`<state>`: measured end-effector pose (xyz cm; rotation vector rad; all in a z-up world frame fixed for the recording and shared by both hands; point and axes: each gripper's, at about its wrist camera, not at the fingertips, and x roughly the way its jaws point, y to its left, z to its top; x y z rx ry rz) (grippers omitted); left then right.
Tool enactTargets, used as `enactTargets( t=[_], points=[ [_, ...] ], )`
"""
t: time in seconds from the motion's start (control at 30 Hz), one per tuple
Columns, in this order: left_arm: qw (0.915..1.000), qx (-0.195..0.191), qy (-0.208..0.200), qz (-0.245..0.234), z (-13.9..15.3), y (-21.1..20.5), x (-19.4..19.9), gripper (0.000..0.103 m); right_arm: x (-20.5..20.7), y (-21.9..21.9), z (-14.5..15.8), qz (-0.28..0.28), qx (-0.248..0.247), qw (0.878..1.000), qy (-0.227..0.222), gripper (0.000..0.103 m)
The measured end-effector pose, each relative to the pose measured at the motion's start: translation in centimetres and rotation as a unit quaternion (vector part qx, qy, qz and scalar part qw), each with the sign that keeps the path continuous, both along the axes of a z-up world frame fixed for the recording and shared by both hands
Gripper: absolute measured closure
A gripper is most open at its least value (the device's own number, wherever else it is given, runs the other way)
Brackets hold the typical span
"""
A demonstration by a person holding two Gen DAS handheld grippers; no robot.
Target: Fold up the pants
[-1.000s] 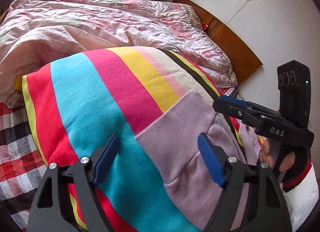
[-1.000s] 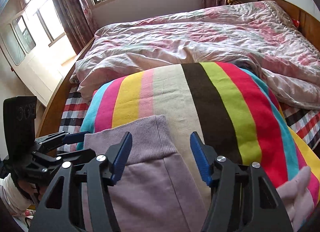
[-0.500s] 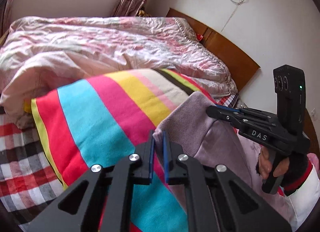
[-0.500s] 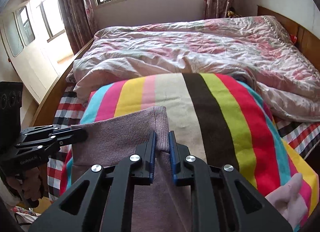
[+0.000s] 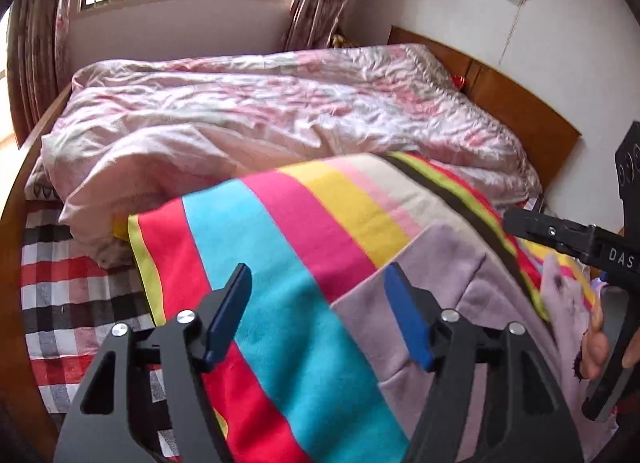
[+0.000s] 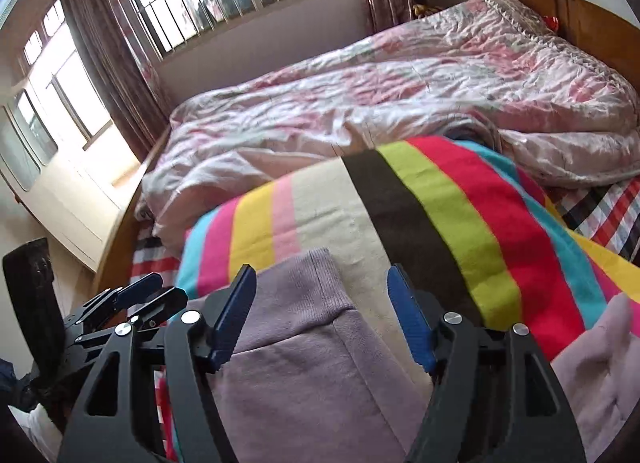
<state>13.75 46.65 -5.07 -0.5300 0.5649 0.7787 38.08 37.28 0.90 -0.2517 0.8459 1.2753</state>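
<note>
Left gripper (image 5: 318, 313), black with blue pads: jaws have just been opening and stand wide apart, released, gripping nothing; between the pads lie the turquoise and pink bands of the striped fleece blanket (image 5: 280, 263), with the corner of the lilac knitted pants (image 5: 440, 275) just inside the right-hand pad. Right gripper (image 6: 322, 313): jaws likewise just opened, released, and the ribbed cuff of the pants (image 6: 304, 291) lies slack between the pads, whether touching them cannot be told. The pants are soft, matte, fine-ribbed at the hem, lying folded flat on the blanket near the bed's front edge. The blanket shows broad smooth stripes of red, turquoise, pink, yellow, cream, brown and lime; behind it a crumpled, glossy pink floral quilt (image 5: 280, 111) covers the bed, and a red, black and white checked sheet (image 5: 72, 295) shows at the side, under a wooden headboard (image 5: 520, 111). Half a second earlier both pairs of jaws were clenched on the pants' edge; that fabric now rests free.
</note>
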Motion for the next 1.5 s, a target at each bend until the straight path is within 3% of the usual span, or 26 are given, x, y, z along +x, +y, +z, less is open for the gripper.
enactTargets(
  t=[0.07,0.1,0.17,0.27,0.33,0.43,0.53,0.67,0.7,0.73,0.77,0.9,1.0,1.07,1.17,1.23,1.27,1.3,1.33,1.5],
  points=[
    [0.9994,0.019,-0.016,-0.024,2.5,-1.9,0.4,0.021,1.5,-4.4,2.7,-0.027,0.017,0.999,-0.007,0.036],
    [0.9983,0.022,-0.025,-0.048,3.5,-3.1,0.9,0.01,2.3,-6.7,3.2,-0.043,0.019,0.999,-0.009,0.036],
    [0.9911,0.017,-0.048,-0.123,4.9,-5.9,2.6,0.002,4.4,-11.8,3.0,-0.088,0.005,0.996,-0.011,0.036],
    [0.9736,-0.002,-0.043,-0.224,4.6,-9.7,5.9,0.002,8.1,-19.3,-0.3,-0.172,-0.027,0.984,0.035,0.036],
    [0.9676,-0.012,-0.016,-0.252,3.0,-11.5,8.0,0.002,9.4,-23.2,-3.3,-0.21,-0.039,0.974,0.079,0.037],
    [0.9612,-0.059,0.027,-0.268,-0.3,-12.0,10.2,0.002,9.6,-25.7,-7.0,-0.239,-0.043,0.961,0.13,0.037],
    [0.9597,-0.084,0.063,-0.26,-3.2,-11.1,10.7,0.003,10.2,-25.6,-8.8,-0.24,-0.018,0.954,0.178,0.042],
    [0.9595,-0.077,0.056,-0.265,-3.1,-10.6,9.4,0.003,10.6,-24.2,-10.0,-0.241,-0.009,0.949,0.202,0.054],
    [0.9614,-0.078,0.05,-0.259,-2.7,-10.3,8.9,0.003,10.5,-24.1,-9.9,-0.246,-0.01,0.948,0.204,0.068],
    [0.9635,-0.079,0.043,-0.252,-2.2,-9.9,8.4,0.003,10.3,-24.0,-9.7,-0.252,-0.012,0.948,0.192,0.089],
    [0.9659,-0.079,0.033,-0.245,-1.7,-9.5,7.6,0.003,9.8,-23.6,-8.9,-0.248,-0.008,0.953,0.175,0.09],
    [0.9761,-0.071,-0.009,-0.205,0.7,-7.0,4.2,0.003,5.7,-19.7,-2.9,-0.196,0.009,0.976,0.089,0.09],
    [0.9838,-0.074,-0.035,-0.16,1.6,-4.5,0.6,0.003,0.8,-14.0,1.5,-0.125,0.015,0.992,0.03,0.09],
    [0.9878,-0.077,-0.042,-0.129,1.7,-3.1,-1.9,0.003,-3.3,-9.5,2.7,-0.068,0.006,0.998,0.003,0.09],
    [0.9907,-0.093,-0.042,-0.089,1.2,-1.2,-5.4,0.003,-9.7,-3.2,0.6,0.009,-0.041,0.999,-0.01,0.089],
    [0.9918,-0.102,-0.036,-0.069,0.6,-0.3,-7.6,0.003,-13.0,-1.0,-2.5,0.057,-0.079,0.995,0.003,0.081],
    [0.9922,-0.104,-0.033,-0.06,0.4,0.1,-8.6,0.003,-14.5,-0.4,-4.0,0.081,-0.09,0.993,0.013,0.072],
    [0.9925,-0.106,-0.031,-0.053,0.2,0.4,-9.5,0.003,-15.5,-0.2,-5.1,0.094,-0.098,0.991,0.017,0.052],
    [0.9927,-0.107,-0.029,-0.047,0.0,0.6,-10.4,0.003,-16.2,-0.4,-5.8,0.098,-0.098,0.99,0.019,0.044],
    [0.992,-0.113,-0.029,-0.048,-0.3,1.0,-11.2,0.003,-15.4,-5.4,-3.6,0.096,-0.033,0.994,0.037,0.044]
  ],
)
